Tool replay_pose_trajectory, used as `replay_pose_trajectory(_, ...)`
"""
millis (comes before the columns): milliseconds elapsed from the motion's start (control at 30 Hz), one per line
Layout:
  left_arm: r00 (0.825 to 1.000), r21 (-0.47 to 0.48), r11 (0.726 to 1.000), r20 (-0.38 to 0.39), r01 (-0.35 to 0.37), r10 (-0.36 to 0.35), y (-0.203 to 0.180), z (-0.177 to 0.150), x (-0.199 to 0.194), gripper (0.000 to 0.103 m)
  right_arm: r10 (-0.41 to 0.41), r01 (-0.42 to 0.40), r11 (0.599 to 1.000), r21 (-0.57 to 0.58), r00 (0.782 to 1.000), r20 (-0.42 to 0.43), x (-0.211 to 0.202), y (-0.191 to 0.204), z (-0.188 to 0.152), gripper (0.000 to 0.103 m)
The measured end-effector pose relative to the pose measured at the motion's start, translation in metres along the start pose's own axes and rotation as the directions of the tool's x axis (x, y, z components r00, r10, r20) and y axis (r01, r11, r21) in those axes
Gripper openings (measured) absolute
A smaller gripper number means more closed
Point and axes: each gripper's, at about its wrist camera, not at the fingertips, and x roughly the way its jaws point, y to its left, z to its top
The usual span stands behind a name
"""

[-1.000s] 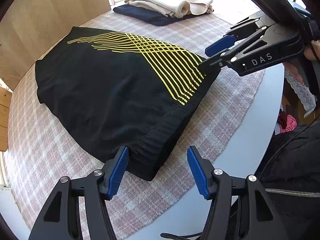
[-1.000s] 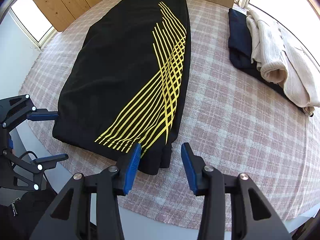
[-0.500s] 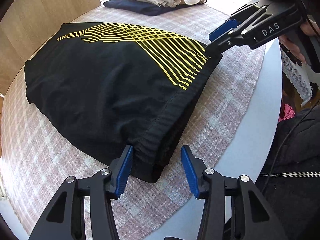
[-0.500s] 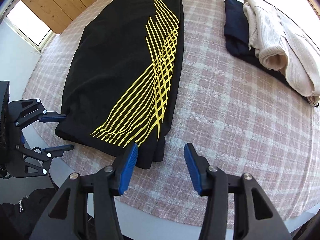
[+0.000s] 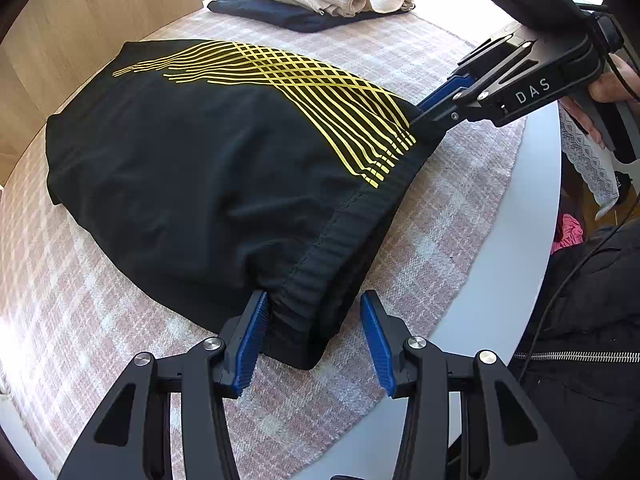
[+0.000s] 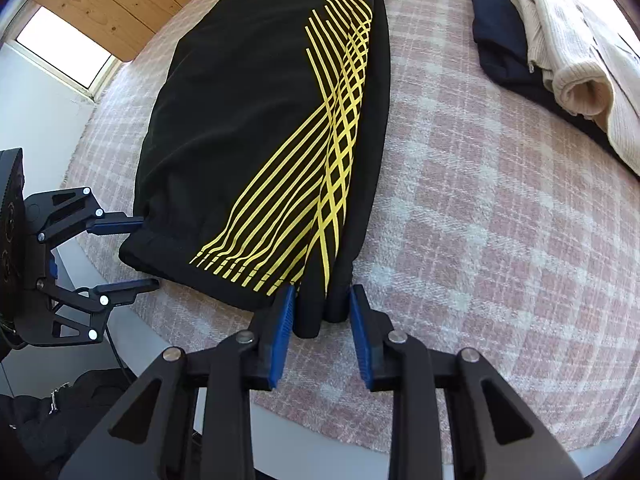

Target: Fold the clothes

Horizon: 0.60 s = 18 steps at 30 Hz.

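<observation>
Black garment [image 5: 208, 184] flat on counter [image 5: 532, 248]. My right tool [image 6: 320, 320] closing round waistband corner; left tool [image 5: 312, 336] spread astride other corner. Pinch both fully, then lift evenly, fold away.

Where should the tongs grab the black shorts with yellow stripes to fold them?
Grab the black shorts by the two corners of the ribbed waistband, coming from the near table edge. That thick band pokes toward the tongs. The left tongs already straddle one corner, not yet pinching. The right tongs are closing on the other corner, cloth between them.
</observation>
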Motion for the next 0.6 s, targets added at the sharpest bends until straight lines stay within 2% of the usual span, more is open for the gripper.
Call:
replay_pose_trajectory(33, 1.000, 0.000, 1.000, 0.000, -0.002, 0.002, 0.000, 0.002, 0.000, 0.044, 0.007, -0.007, 1.000, -0.002, 1.000, -0.002, 0.000, 0.002, 0.000, 0.016)
replay_pose_trajectory(100, 1.000, 0.000, 1.000, 0.005, 0.001, -0.001, 0.003, 0.004, -0.001, 0.035, 0.011, -0.011, 1.000, 0.000, 1.000, -0.012, -0.001, 0.004, 0.002, 0.015)
replay_pose_trajectory(200, 1.000, -0.010, 1.000, 0.015, 0.016, -0.016, 0.007, 0.007, -0.005, 0.028, 0.040, -0.040, 0.999, 0.020, 0.999, -0.009, -0.004, 0.001, 0.004, 0.014)
replay_pose_trajectory(467, 0.999, 0.013, 1.000, 0.022, 0.024, -0.025, 0.012, 0.013, -0.013, 0.026, 0.121, -0.121, 0.988, 0.091, 0.993, 0.008, -0.009, -0.010, 0.012, 0.014)
replay_pose_trajectory(600, 0.998, -0.010, 0.999, 0.044, 0.046, -0.046, 0.029, 0.023, -0.029, 0.024, 0.212, -0.218, 0.964, 0.154, 0.976, 0.052, -0.026, -0.013, 0.025, 0.013)
